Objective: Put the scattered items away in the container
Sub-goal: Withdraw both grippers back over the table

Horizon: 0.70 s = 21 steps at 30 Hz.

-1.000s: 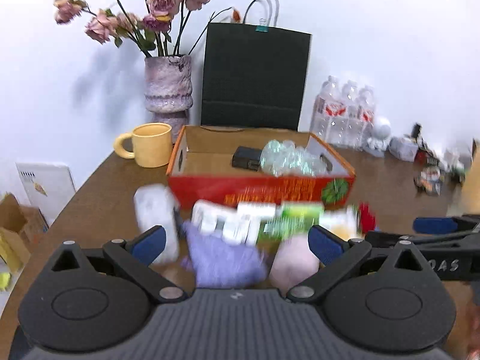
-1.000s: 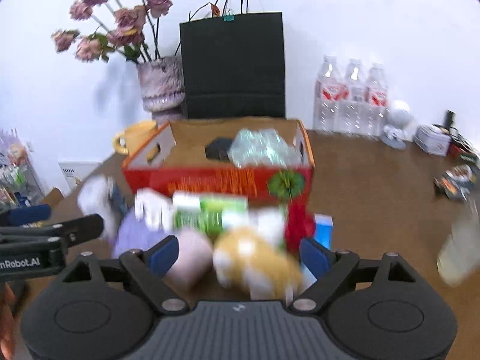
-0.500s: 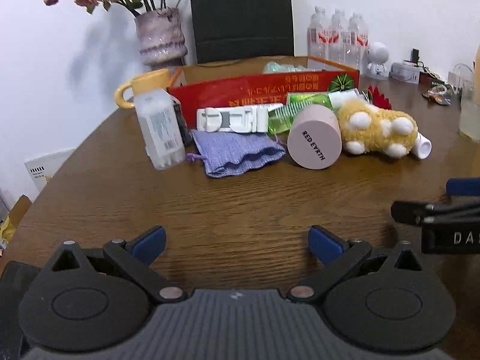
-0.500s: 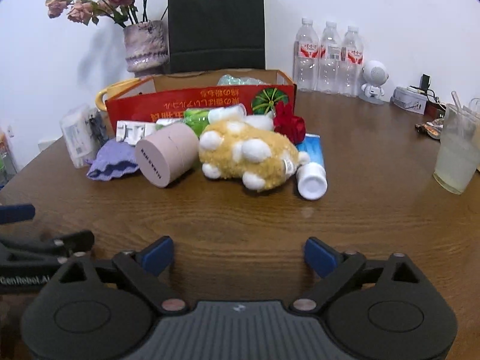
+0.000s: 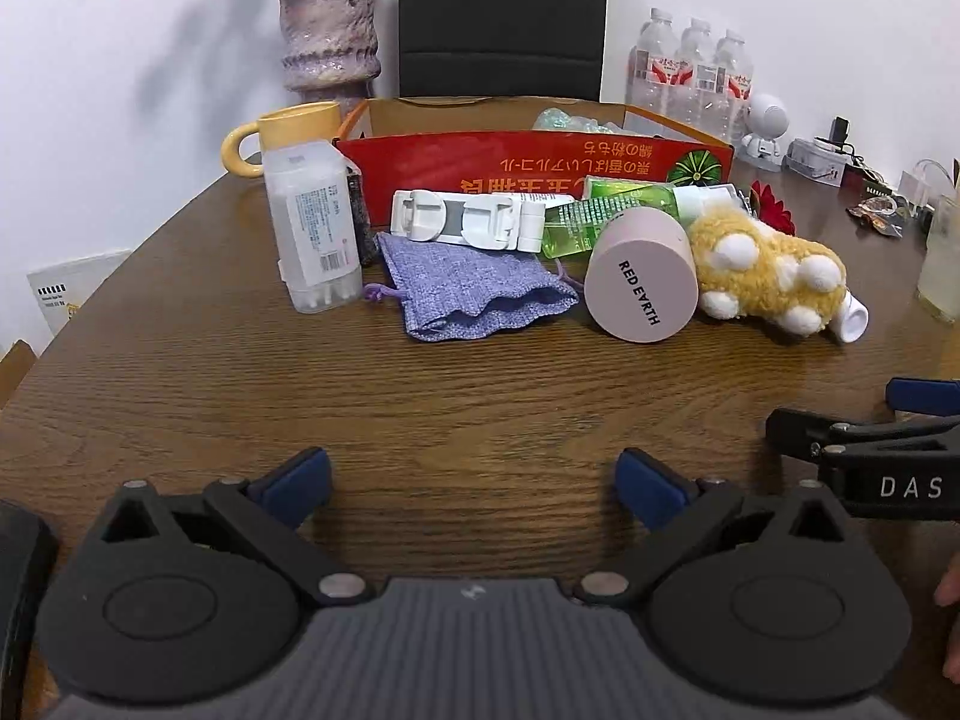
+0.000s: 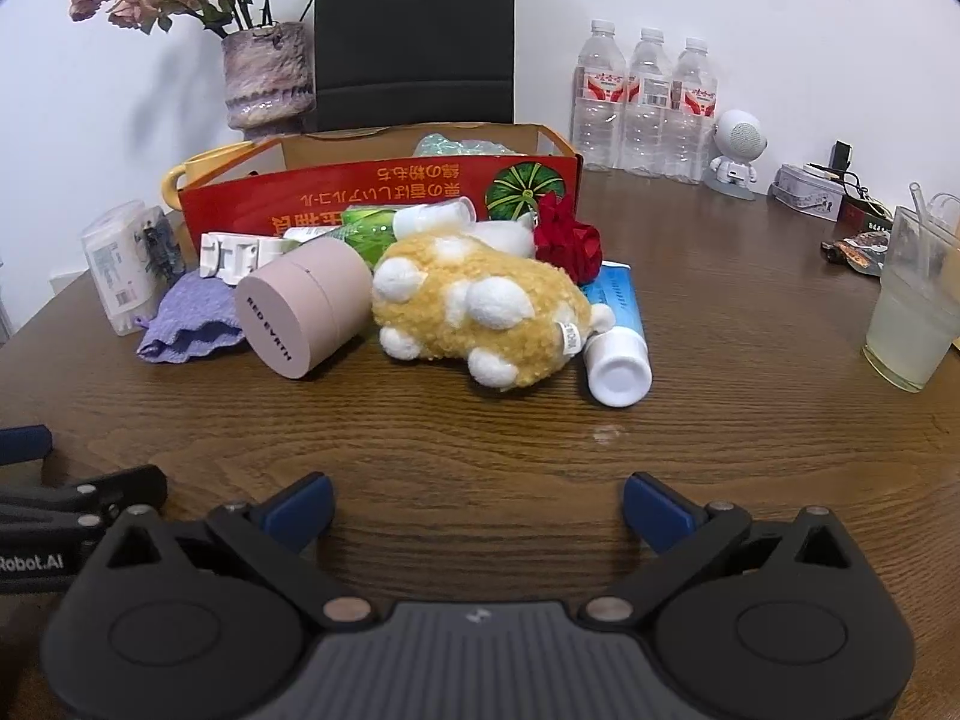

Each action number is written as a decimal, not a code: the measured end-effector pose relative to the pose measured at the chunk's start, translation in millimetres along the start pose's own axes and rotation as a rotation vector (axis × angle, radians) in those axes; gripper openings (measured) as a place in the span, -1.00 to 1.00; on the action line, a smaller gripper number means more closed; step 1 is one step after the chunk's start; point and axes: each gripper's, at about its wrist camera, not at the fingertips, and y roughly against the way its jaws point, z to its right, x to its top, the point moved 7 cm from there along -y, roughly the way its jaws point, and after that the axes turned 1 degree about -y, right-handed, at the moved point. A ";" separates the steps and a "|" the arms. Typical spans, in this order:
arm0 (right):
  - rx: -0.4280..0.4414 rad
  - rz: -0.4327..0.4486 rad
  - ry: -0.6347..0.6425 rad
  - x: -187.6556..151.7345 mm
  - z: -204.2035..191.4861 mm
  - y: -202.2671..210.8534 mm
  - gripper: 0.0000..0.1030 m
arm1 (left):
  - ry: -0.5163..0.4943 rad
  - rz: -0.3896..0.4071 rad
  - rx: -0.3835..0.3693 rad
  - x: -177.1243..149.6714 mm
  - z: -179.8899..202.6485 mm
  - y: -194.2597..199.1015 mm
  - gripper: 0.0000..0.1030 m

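The red box (image 6: 384, 192) holds perhaps one crinkly bag, its inside mostly hidden. The plush toy (image 6: 480, 306), pink tub (image 6: 300, 312) and purple pouch (image 5: 468, 288) wait on the surface (image 6: 720, 420). Both my jaws stand wide and empty, the right gripper (image 6: 477, 507) having just been opening.

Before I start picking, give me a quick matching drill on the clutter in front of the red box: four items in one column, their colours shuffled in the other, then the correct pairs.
Items:
1. plush toy
2. drawstring pouch
3. round tub lying on its side
4. tube with the white cap

Colours:
A. pale pink
B. blue
C. yellow with white spots
D. lilac

Pairs: 1-C, 2-D, 3-A, 4-B
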 end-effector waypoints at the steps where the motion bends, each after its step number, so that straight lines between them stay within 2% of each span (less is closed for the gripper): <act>1: 0.002 0.000 0.002 -0.2 -0.3 0.5 1.00 | 0.000 0.000 0.000 0.2 0.0 0.0 1.00; 21: -0.011 -0.001 -0.010 0.4 1.0 1.2 1.00 | 0.003 -0.001 0.007 1.0 1.5 -1.5 1.00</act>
